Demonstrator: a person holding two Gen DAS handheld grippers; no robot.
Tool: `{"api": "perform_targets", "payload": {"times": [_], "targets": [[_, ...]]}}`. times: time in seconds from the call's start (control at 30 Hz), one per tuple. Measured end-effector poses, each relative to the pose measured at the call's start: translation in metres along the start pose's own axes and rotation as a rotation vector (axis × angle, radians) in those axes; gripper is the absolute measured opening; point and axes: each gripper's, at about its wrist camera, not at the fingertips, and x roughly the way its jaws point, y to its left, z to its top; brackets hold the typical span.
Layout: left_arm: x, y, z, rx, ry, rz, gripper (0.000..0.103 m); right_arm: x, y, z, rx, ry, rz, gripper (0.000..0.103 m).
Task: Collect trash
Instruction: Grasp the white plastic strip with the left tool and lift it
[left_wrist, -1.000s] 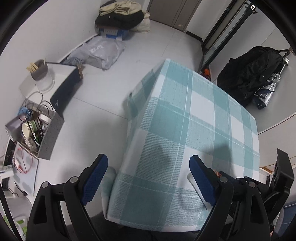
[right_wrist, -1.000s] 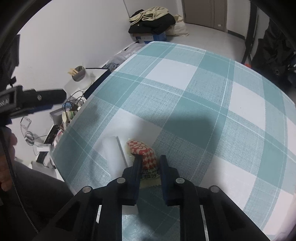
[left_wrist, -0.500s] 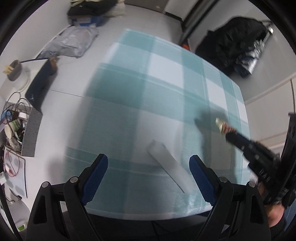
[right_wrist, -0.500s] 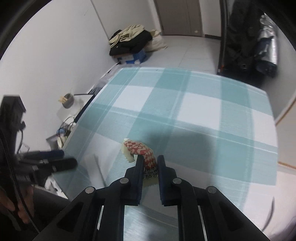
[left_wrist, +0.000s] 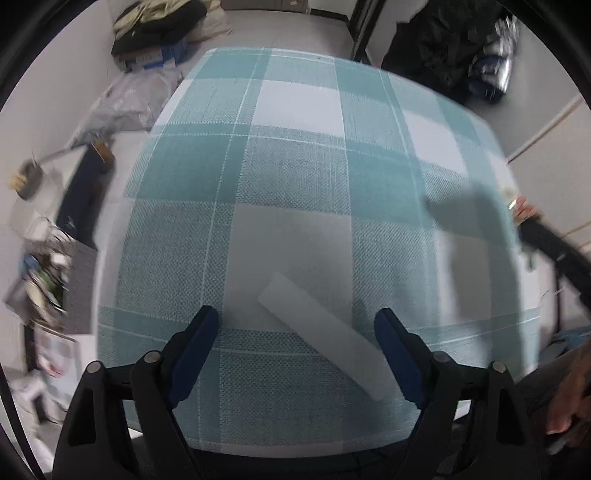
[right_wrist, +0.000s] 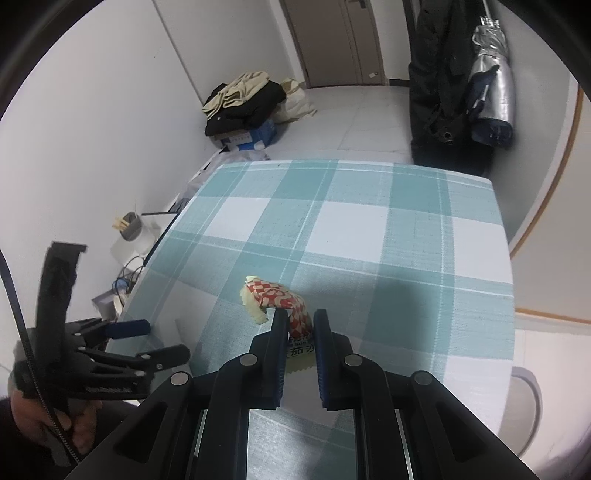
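My right gripper (right_wrist: 300, 317) is shut on a red-and-white checked snack wrapper (right_wrist: 275, 297) and holds it up above the table with the teal checked cloth (right_wrist: 351, 225). The wrapper also shows at the right edge of the left wrist view (left_wrist: 519, 206). A flat white paper strip (left_wrist: 325, 339) lies on the cloth near the front edge, between the fingers of my left gripper (left_wrist: 295, 328), which is open and hovers over it. The left gripper also shows in the right wrist view (right_wrist: 147, 338).
Left of the table stands a low shelf with cables and a cup of sticks (right_wrist: 127, 225). A pile of clothes on a box (right_wrist: 243, 107) sits on the floor behind. Dark bags (right_wrist: 458, 85) hang at the back right.
My right gripper has lifted the wrapper off the cloth and drawn back. My left gripper has swung in over the table, so the white strip now lies between its fingers.
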Motion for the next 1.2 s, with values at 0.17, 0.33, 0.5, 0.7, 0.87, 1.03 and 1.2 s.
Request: {"api": "perform_targets", "payload": {"times": [0.17,0.33,0.5,0.7,0.87,1.03,1.2], "targets": [[0.001,-0.02,-0.006,0.123,-0.036,0.087,0.06,-0.009,-0.005,-0.001,0.009,-0.015,0.001,0.013],[-0.002,-0.025,-0.008,0.144,-0.06,0.066,0.03,-0.016,-0.011,-0.002,0.025,-0.029,-0.005,0.013],[-0.004,-0.019,0.001,0.126,-0.064,0.032,0.004,-0.018,-0.014,-0.005,0.032,-0.033,-0.006,0.013],[-0.006,-0.015,-0.002,0.091,-0.071,-0.017,0.003,-0.025,-0.014,-0.005,0.035,-0.057,-0.016,0.013],[-0.017,-0.01,0.002,0.035,-0.098,-0.084,0.003,-0.029,-0.013,-0.006,0.038,-0.072,-0.015,0.013],[-0.029,-0.005,0.009,-0.012,-0.128,-0.165,0.003,-0.038,-0.013,-0.008,0.053,-0.099,-0.019,0.013],[-0.048,-0.01,0.007,-0.012,-0.198,-0.196,0.003,-0.053,-0.018,-0.012,0.078,-0.134,-0.013,0.013]]}}
